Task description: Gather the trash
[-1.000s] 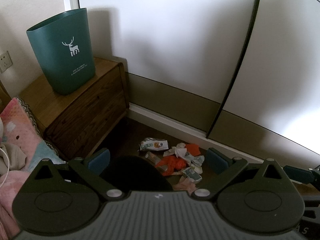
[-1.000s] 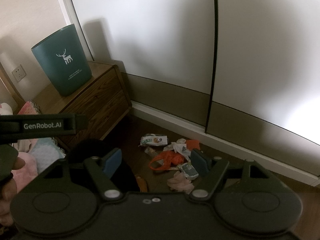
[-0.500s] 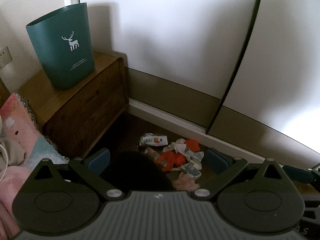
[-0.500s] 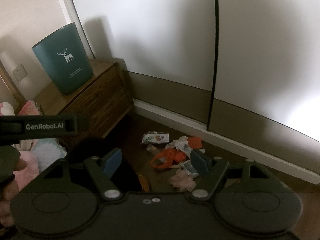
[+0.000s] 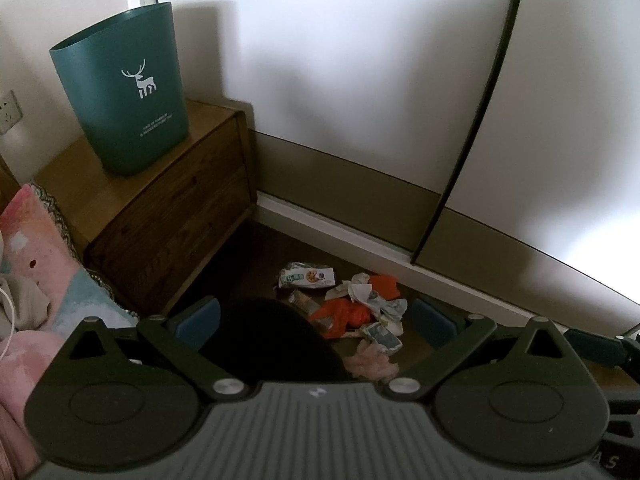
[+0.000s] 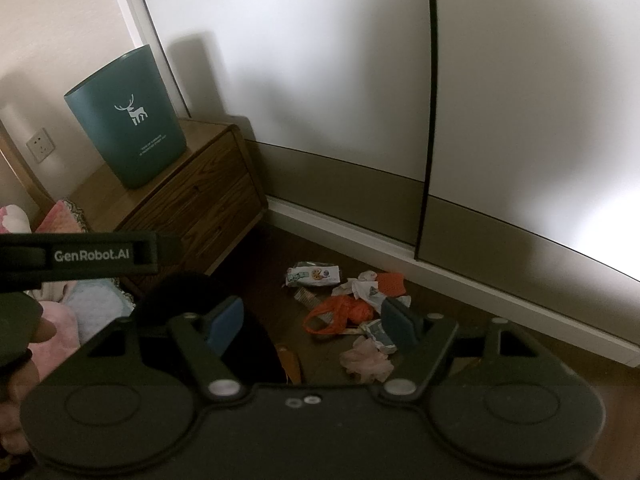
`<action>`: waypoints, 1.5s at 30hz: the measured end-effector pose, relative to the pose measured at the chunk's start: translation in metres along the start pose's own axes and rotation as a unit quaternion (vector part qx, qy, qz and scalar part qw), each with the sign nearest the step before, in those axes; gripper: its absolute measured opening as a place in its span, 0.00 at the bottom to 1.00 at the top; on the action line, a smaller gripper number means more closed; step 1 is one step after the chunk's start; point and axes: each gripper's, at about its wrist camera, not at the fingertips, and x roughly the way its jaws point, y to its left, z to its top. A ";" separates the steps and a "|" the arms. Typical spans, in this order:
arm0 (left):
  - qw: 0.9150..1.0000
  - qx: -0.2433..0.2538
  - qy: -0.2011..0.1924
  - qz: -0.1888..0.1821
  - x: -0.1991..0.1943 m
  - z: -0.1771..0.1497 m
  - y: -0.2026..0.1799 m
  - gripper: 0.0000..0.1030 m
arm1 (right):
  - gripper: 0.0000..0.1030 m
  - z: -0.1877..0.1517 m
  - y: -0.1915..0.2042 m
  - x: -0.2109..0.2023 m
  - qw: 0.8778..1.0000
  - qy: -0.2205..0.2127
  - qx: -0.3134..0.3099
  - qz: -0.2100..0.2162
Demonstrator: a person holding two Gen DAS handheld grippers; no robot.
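Trash pile [image 5: 352, 308] on the dark floor by the wardrobe base: snack wrapper [image 5: 306, 276], crumpled white paper [image 5: 360, 292], orange plastic bag [image 5: 340, 314], pinkish wad [image 5: 370, 362], probably tissue. Green deer-print bin [image 5: 124, 108] stands upright on the wooden nightstand [image 5: 160, 208], well apart from the pile.

We see a pale wardrobe front [image 5: 360, 80] filling the upper middle and right of the frame, its sliding panels split by a dark vertical strip [image 5: 480, 120], with an olive band [image 5: 340, 196] low down. At left stands a wooden nightstand [image 5: 168, 216] against a cream wall with a socket [image 6: 40, 145]. Dark wood floor [image 6: 280, 252] spreads below; light glares at right.
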 end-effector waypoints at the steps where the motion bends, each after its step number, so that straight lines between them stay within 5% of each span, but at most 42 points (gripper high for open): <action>1: 1.000 0.000 0.000 0.000 0.000 -0.001 0.000 1.00 | 0.74 0.000 0.000 0.000 1.000 0.000 0.000 0.000; 20: 1.000 -0.001 0.003 -0.003 0.003 0.001 0.002 1.00 | 0.74 0.000 0.000 0.002 1.000 0.000 -0.002 0.000; 26: 1.000 -0.012 -0.011 -0.005 0.031 0.024 0.012 1.00 | 0.74 0.020 -0.020 0.022 0.999 -0.036 -0.006 -0.007; 36: 0.998 -0.037 -0.032 0.028 0.128 0.099 0.044 1.00 | 0.74 0.067 -0.051 0.120 1.000 -0.007 0.000 -0.005; 45: 1.000 -0.012 0.004 -0.004 0.253 0.133 0.065 1.00 | 0.74 0.085 -0.073 0.234 0.999 0.045 0.028 0.006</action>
